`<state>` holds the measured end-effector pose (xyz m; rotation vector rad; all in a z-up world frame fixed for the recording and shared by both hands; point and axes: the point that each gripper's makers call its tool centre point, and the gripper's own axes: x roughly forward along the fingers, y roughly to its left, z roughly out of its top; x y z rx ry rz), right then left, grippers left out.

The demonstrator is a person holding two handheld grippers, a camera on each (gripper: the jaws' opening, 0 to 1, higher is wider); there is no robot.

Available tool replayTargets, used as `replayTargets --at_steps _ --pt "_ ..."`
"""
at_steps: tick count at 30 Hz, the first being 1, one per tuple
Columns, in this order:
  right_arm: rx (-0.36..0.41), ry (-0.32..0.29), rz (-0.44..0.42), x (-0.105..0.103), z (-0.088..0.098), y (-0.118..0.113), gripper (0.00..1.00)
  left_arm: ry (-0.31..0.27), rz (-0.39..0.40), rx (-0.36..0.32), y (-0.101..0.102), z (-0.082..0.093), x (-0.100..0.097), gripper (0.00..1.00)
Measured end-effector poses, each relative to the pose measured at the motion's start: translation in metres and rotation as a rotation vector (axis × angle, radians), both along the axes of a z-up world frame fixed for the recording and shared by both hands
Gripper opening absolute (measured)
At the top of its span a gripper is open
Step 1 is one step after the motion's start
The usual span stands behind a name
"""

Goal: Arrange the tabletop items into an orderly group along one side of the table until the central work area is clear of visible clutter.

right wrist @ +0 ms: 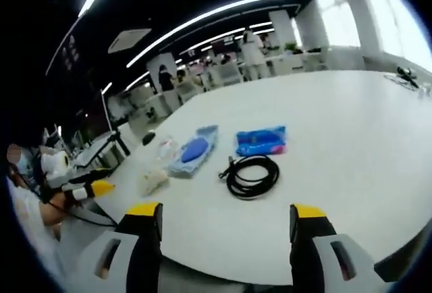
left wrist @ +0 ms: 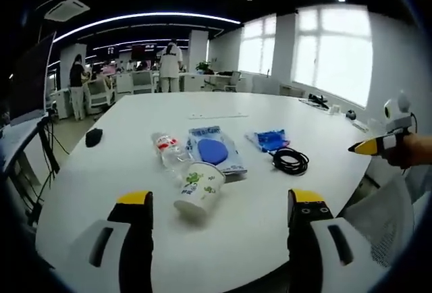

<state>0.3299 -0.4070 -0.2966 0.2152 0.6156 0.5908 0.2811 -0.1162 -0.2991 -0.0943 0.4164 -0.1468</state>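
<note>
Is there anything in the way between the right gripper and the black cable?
Nothing visible is. In the right gripper view, the right gripper is open and the coiled black cable lies straight ahead, with only bare white table between them. The blue packet lies beyond the cable.

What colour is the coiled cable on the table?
Black. The coiled cable shows best in the right gripper view.
</note>
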Motion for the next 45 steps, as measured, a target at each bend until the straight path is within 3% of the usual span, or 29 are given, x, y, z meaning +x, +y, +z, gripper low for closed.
replayTargets --at_steps 5,8,18,21,22,24,29,33,39,45 --pt "0.029 0.008 -0.039 0.001 0.001 -0.006 0.76 0.006 0.008 -0.040 0.001 0.000 0.002 0.83" --pt "0.030 0.019 -0.062 -0.002 -0.001 -0.010 0.76 -0.005 0.031 -0.135 0.000 0.006 0.003 0.85" --pt "0.034 0.058 -0.093 -0.010 -0.007 -0.009 0.75 0.046 0.045 -0.153 0.018 0.006 0.004 0.85" --pt "0.031 0.058 -0.087 -0.009 -0.006 -0.005 0.75 0.068 0.034 -0.233 0.011 0.008 0.007 0.85" --pt "-0.032 0.055 -0.046 -0.011 -0.011 -0.005 0.74 0.071 0.047 -0.246 0.018 0.009 0.012 0.84" --pt "-0.089 0.047 -0.004 -0.011 -0.014 -0.001 0.73 0.060 0.051 -0.239 0.022 0.011 0.017 0.84" --pt "-0.045 0.046 -0.019 -0.009 -0.009 0.007 0.73 0.058 0.051 -0.213 0.030 0.013 0.036 0.83" --pt "-0.046 0.056 -0.026 -0.010 -0.010 0.007 0.72 0.094 0.046 -0.225 0.031 0.014 0.053 0.84" --pt "-0.057 0.078 -0.045 -0.013 -0.015 0.000 0.70 0.134 0.039 -0.216 0.047 0.012 0.077 0.74" --pt "-0.059 0.093 -0.075 -0.015 -0.021 -0.010 0.70 0.151 0.065 -0.252 0.049 0.010 0.100 0.78"
